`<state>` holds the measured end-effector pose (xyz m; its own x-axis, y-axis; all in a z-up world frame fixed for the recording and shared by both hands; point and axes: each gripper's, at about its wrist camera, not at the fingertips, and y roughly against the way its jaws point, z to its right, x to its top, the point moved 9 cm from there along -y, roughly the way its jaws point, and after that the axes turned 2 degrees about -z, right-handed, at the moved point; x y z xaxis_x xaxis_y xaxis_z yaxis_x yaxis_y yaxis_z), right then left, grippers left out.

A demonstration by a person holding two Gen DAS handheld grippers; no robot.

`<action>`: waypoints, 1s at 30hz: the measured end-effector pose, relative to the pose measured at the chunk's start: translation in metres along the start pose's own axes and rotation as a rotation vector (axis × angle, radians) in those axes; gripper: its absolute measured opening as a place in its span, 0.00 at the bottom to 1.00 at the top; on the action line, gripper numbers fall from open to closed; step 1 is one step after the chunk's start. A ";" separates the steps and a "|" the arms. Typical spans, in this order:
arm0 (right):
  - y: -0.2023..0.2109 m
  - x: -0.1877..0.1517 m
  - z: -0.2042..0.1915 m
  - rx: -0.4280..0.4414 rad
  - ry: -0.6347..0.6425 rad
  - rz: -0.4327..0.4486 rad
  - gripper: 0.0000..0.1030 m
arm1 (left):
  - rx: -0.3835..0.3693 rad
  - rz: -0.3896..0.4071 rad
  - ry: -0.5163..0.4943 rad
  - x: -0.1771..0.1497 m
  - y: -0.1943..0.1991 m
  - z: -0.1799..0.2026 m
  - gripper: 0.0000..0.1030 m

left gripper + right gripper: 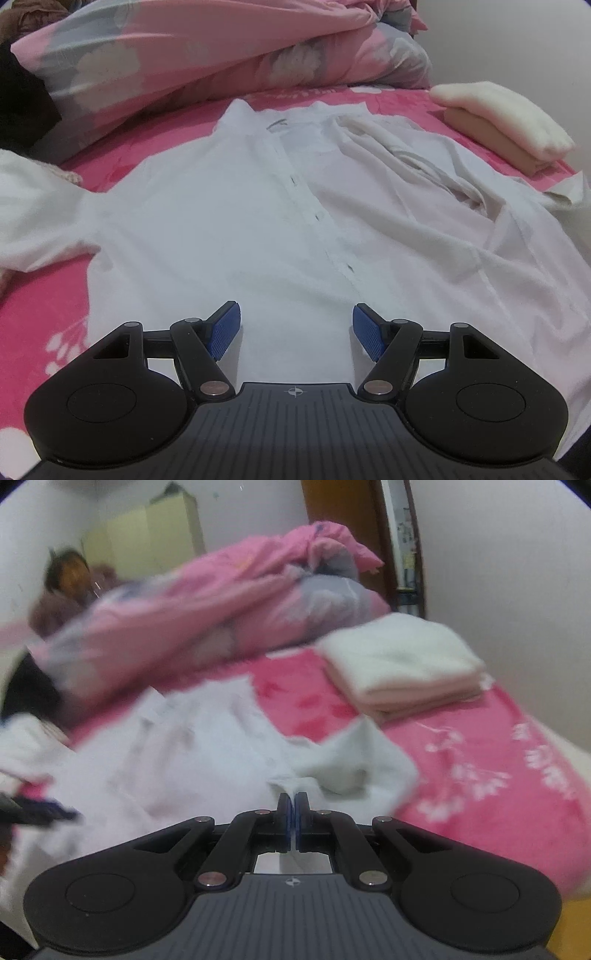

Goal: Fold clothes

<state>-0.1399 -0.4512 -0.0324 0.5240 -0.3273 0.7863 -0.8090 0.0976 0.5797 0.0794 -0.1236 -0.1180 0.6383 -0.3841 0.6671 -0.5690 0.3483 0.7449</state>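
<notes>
Right claw [291,814], pads pressed together, pinches a fold of the white button-up shirt [258,221]; left claw [295,330] hovers wide open and empty over its hem. Spread front-up on the pink bed [48,295], this thin, limp cloth probably handles best by seams. Beyond lie folded towels [402,664].

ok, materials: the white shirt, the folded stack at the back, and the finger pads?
White shirt: thin woven fabric, likely cotton or a blend; matte, soft creases, the pink sheet tints it on one side. Folded stack: thicker and fuzzy on top, looks like knit or fleece; the tan layer under it is smoother. Finger pads: blue, with a fine grid texture, probably rubber or a soft plastic.
</notes>
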 end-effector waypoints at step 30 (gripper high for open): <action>-0.041 -0.027 -0.204 0.548 0.002 -0.212 0.01 | 0.066 0.132 0.149 0.009 0.115 -0.126 0.66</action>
<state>-0.0660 -0.2543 -0.0337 0.6892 -0.2845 0.6664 -0.7061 -0.4702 0.5295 0.0849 0.0214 -0.0267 0.6230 -0.2060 0.7546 -0.6824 0.3283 0.6531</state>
